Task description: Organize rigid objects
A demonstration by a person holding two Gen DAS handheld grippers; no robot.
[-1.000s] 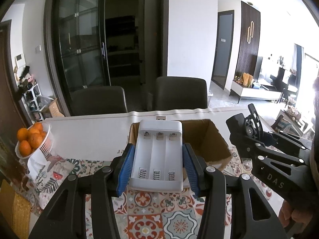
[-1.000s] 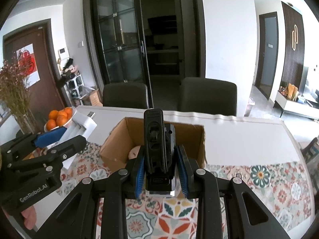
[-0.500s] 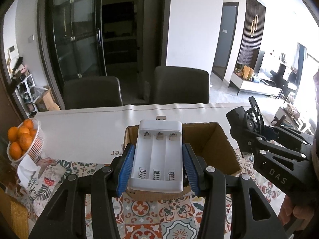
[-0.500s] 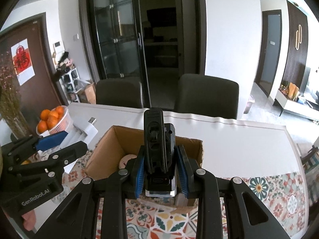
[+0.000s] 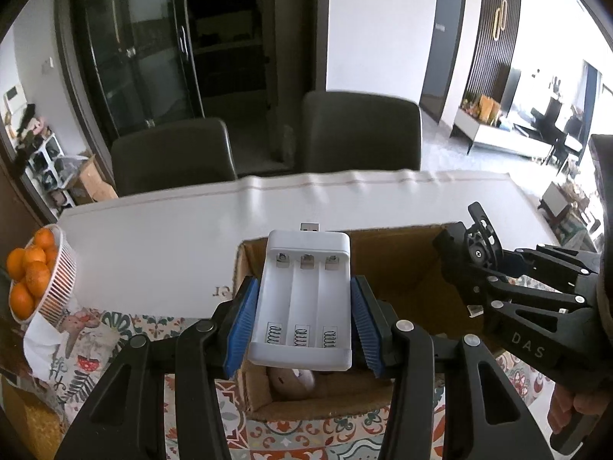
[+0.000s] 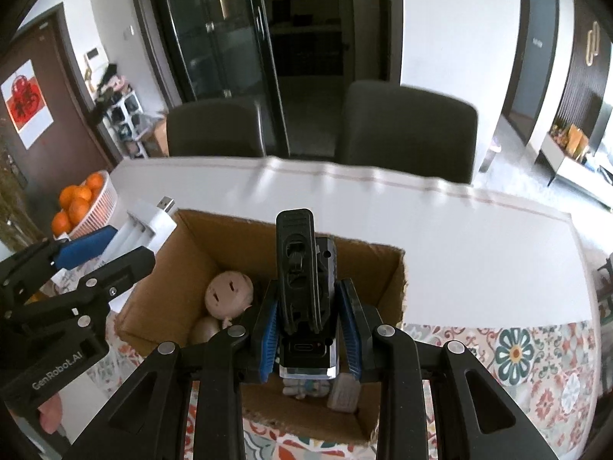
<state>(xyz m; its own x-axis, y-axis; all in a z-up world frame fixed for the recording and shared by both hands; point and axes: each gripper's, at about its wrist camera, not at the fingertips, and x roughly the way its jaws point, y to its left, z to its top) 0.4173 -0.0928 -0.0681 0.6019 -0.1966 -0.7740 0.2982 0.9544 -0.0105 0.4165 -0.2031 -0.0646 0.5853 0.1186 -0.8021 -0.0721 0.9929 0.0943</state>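
Both tools have come forward and tipped down; cardboard box [image 6: 387,280] now sits right under them, near the patterned tabletop [image 6: 528,360] edge. Left tool [image 5: 302,320] clamps white battery charger [image 5: 304,299] by its long sides, over the box's left rim. Right tool [image 6: 308,329] is closed on a black clip-on gadget [image 6: 302,280], held above the box interior, doll head [image 6: 228,293] below. Both items look light, stiff, smooth plastic; side grip suits, slip is possible.

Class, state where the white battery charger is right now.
In the left wrist view, the white battery charger is clamped in the left gripper, above the cardboard box's left end.
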